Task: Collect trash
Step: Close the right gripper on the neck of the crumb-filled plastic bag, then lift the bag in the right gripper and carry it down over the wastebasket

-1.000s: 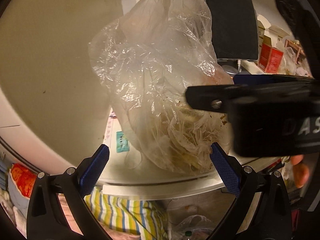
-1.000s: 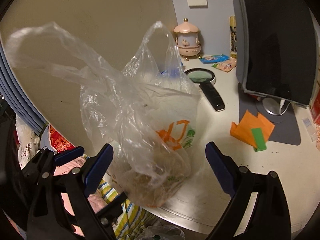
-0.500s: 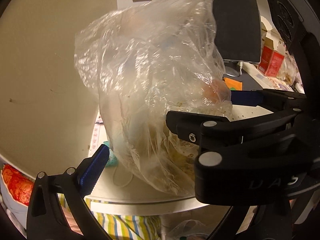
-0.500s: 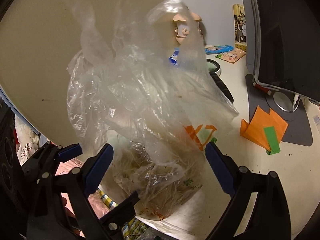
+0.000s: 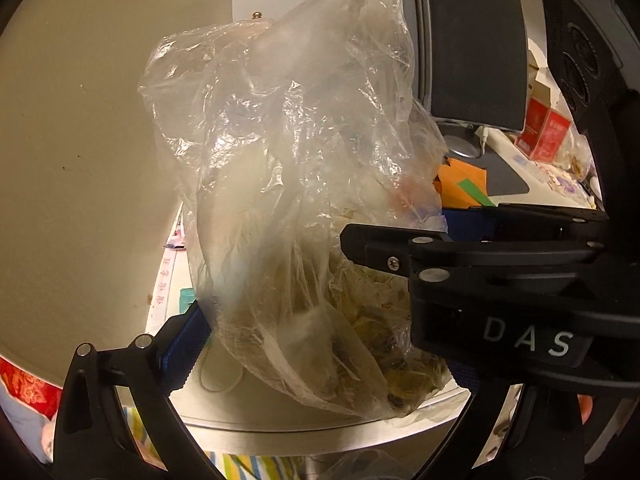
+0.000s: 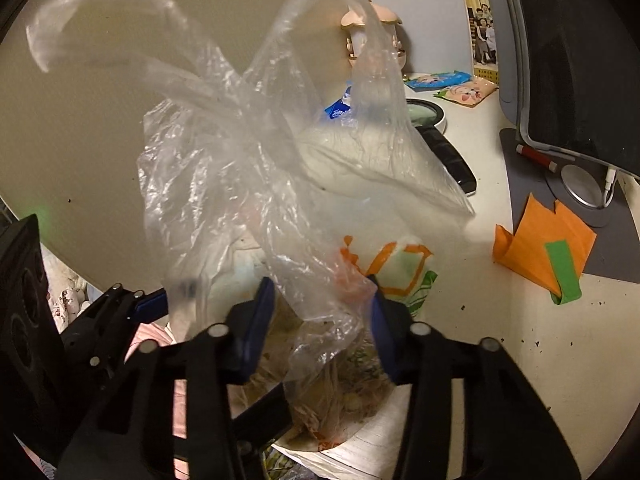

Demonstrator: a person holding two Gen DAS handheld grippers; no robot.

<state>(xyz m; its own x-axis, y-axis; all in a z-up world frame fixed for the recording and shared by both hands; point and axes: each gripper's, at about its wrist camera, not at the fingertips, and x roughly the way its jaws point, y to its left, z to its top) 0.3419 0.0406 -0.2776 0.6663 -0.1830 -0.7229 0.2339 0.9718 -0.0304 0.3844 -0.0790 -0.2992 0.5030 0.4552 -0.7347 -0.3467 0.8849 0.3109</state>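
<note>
The right gripper (image 6: 320, 316) had its blue-padded fingers (image 6: 256, 320) drawn in around the middle of the plastic bag (image 6: 288, 184), the film gathered between them, though a gap remained and whether the pads truly pinched it could not be told. The left gripper (image 5: 320, 344) was spread wide, its one visible blue pad (image 5: 186, 344) touching the bag's lower left side; its other finger was hidden behind the right gripper's black body (image 5: 500, 292), which crossed in front. The bag (image 5: 304, 208), clear and crumpled, sat at the near edge of the desk (image 6: 540, 344), its bottom filled with brownish, greenish scraps and an orange print on its side. Its loose handles stood up above the mouth. Beyond the bag lay a black remote (image 6: 448, 156) and a magnifying glass (image 6: 428, 112). To the bag's right lay orange paper (image 6: 540, 240) with a green strip of tape (image 6: 564, 268), near the monitor's round stand (image 6: 584, 192). Dark crumbs dotted the desk beside the paper.
</note>
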